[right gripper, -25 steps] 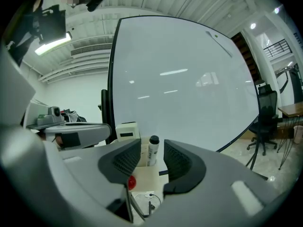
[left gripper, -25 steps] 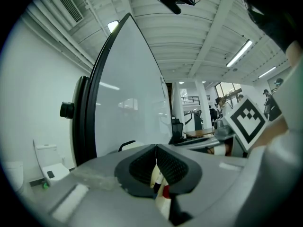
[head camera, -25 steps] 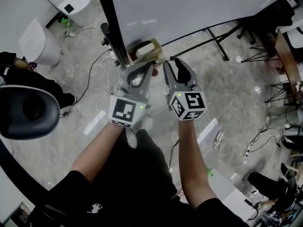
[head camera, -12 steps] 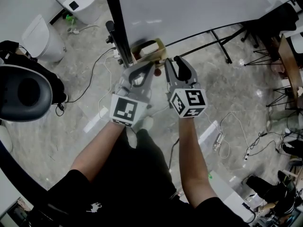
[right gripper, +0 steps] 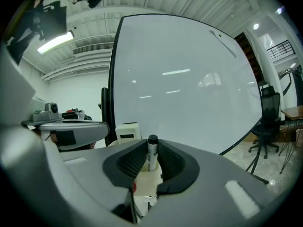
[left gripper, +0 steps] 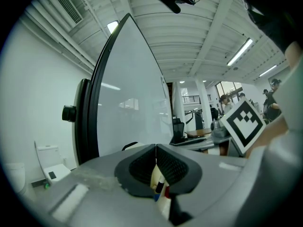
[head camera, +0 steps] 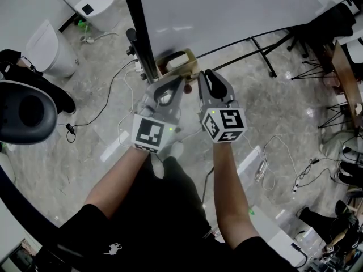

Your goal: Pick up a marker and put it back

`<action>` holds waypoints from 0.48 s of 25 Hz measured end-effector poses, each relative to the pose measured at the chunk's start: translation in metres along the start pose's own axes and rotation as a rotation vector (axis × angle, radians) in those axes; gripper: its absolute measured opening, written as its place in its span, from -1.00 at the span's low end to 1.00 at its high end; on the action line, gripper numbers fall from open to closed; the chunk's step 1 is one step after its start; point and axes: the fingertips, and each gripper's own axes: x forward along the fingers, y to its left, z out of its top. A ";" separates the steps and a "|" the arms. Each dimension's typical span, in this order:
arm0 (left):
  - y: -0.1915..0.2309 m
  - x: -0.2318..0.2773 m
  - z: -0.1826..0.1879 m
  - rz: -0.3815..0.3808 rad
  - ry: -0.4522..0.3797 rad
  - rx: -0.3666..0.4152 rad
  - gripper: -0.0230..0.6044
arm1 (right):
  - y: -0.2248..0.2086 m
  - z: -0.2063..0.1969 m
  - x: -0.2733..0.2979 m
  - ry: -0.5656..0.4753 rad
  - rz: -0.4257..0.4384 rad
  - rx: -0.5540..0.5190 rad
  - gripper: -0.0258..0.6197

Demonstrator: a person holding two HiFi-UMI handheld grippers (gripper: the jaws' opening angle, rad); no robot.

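Right gripper view: upright marker (right gripper: 152, 155) near the whiteboard's (right gripper: 189, 79) lower edge is being pinched by the closing right tool (right gripper: 152, 144), left tool (left gripper: 155, 146) pressed together; pick-up step, straight lift needed next.

I get bright, even light from ceiling strips (left gripper: 239, 51) above and to the right of the left gripper (left gripper: 155, 150). They streak pale glare across the whiteboard (left gripper: 128, 103) ahead of it. Both gripper views bend hard at the rim, with black corners, and the gripper body nearest the lens is soft. The head view is dimmer, the floor (head camera: 272, 112) has patches of sheen, and shadows are faint.
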 end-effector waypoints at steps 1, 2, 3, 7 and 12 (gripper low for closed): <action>0.000 0.001 0.000 -0.001 -0.001 0.000 -0.90 | 0.000 0.001 0.000 -0.002 0.002 -0.002 -0.69; 0.000 0.001 0.001 -0.002 -0.002 0.000 -0.90 | 0.001 0.002 0.000 -0.004 0.004 -0.003 -0.69; 0.000 0.002 0.002 -0.003 -0.003 0.000 -0.90 | 0.001 0.004 -0.001 -0.007 0.006 -0.003 -0.69; -0.001 0.003 0.004 -0.008 -0.007 0.001 -0.91 | 0.001 0.012 -0.003 -0.021 0.006 -0.009 -0.69; -0.001 0.003 0.004 -0.011 -0.007 0.004 -0.91 | 0.004 0.020 -0.007 -0.039 0.008 -0.016 -0.69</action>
